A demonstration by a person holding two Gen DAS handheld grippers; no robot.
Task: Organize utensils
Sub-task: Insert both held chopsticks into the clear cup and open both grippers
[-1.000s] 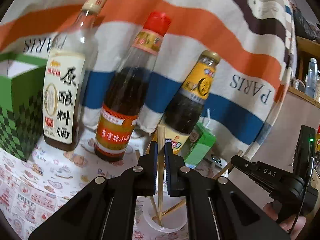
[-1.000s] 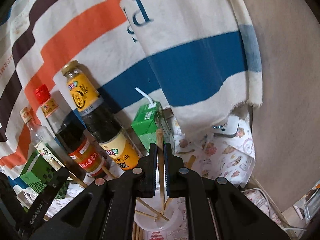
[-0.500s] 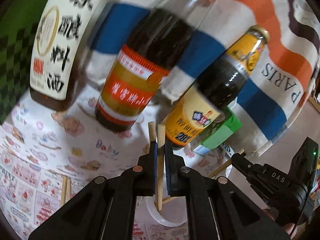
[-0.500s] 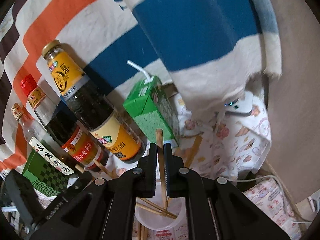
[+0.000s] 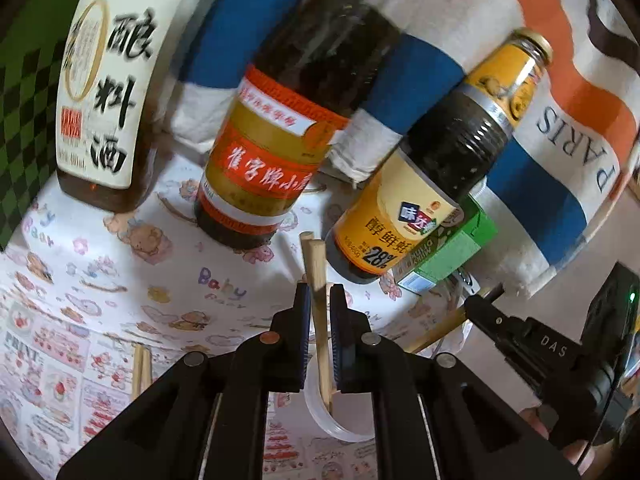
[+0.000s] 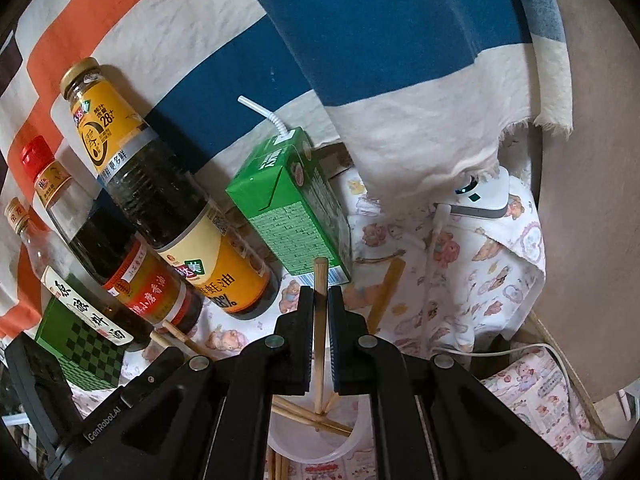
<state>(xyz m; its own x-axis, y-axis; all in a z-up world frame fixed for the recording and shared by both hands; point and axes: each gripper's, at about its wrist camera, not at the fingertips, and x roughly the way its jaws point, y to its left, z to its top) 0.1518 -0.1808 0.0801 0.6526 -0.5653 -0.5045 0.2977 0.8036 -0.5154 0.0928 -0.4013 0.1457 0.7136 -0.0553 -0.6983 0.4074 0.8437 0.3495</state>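
Note:
My left gripper [image 5: 319, 292] is shut on a wooden chopstick [image 5: 318, 276], whose lower end reaches into a white plastic cup [image 5: 340, 426] below the jaws. My right gripper [image 6: 320, 294] is shut on another wooden chopstick [image 6: 320, 276] above the same cup [image 6: 316, 448], which holds several chopsticks [image 6: 304, 414]. The right gripper shows at the right of the left wrist view [image 5: 478, 304]. More chopsticks lie on the printed cloth [image 5: 140, 364] and by the carton [image 6: 386, 292].
Three sauce bottles [image 5: 264, 160] stand in a row before a striped cloth [image 6: 360, 60]. A green drink carton [image 6: 296, 204] with a straw stands beside them. A green checkered box [image 6: 80, 344] is at the left. A white device [image 6: 480, 196] lies at the back right.
Both grippers have tilted down and moved closer to the bottles and the cup, each still holding its chopstick. The bottles now look larger and nearer.

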